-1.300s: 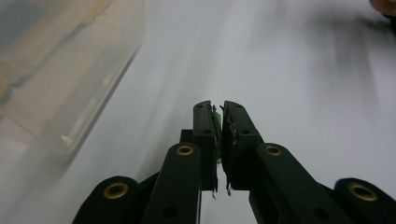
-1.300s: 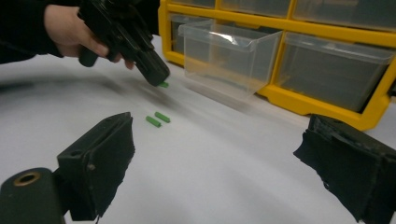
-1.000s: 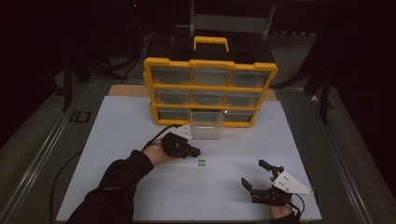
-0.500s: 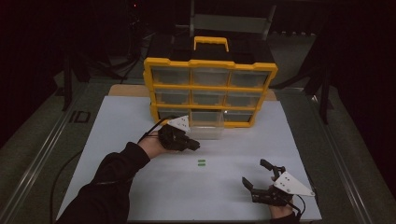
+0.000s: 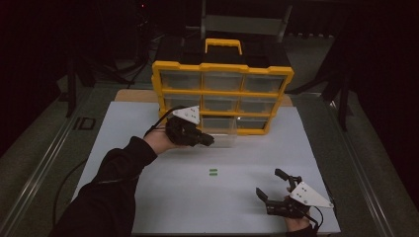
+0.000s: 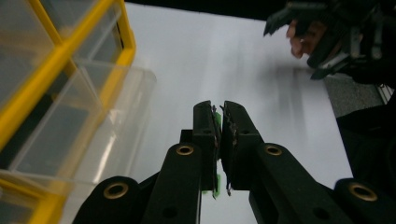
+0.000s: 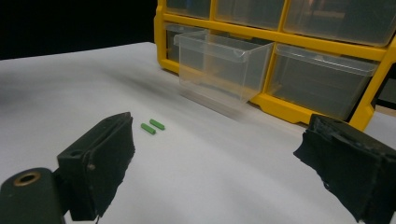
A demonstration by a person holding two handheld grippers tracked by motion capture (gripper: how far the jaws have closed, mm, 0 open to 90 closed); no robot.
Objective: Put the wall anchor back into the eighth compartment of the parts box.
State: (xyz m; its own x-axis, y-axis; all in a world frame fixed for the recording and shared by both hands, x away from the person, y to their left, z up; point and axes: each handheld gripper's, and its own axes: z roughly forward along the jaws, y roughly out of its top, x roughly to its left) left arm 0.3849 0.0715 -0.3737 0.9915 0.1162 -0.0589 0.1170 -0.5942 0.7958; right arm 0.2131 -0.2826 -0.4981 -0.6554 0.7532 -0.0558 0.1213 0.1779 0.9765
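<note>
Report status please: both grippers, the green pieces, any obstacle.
Left gripper shut on green piece, beside open drawer. Right gripper open, idle. Two green pieces on mat. No obstacle.

**A darkened lab recording bench**

This looks like a lab or test rig, not a home. A white rectangular sheet (image 5: 148, 148) covers a grey metal-railed workbench (image 5: 44, 163). On it stands a yellow plastic parts organiser with clear drawers (image 5: 222, 94). Black surroundings, dark stands (image 5: 74, 84) and trailing cables frame the lit table.
</note>
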